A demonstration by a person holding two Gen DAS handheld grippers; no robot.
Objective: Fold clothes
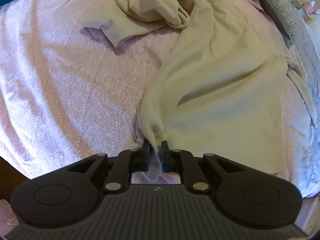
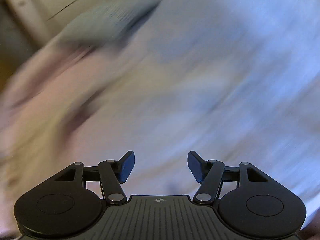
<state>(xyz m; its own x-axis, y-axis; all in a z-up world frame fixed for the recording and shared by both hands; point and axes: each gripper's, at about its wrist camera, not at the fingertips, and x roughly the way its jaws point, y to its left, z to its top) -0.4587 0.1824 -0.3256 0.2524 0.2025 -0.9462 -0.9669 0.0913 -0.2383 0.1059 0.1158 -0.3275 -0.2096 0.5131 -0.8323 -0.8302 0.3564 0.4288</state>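
Left wrist view: the left gripper (image 1: pixel 155 147) has its jaws clamped on a bunched edge of the cream garment (image 1: pixel 216 76), which trails forward-right across the pink bedspread (image 1: pixel 66 84). Right wrist view: the right gripper (image 2: pixel 161 165) has its jaws spread apart, empty, surroundings motion-blurred.

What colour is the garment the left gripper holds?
Cream garment, clearest in the left wrist view.
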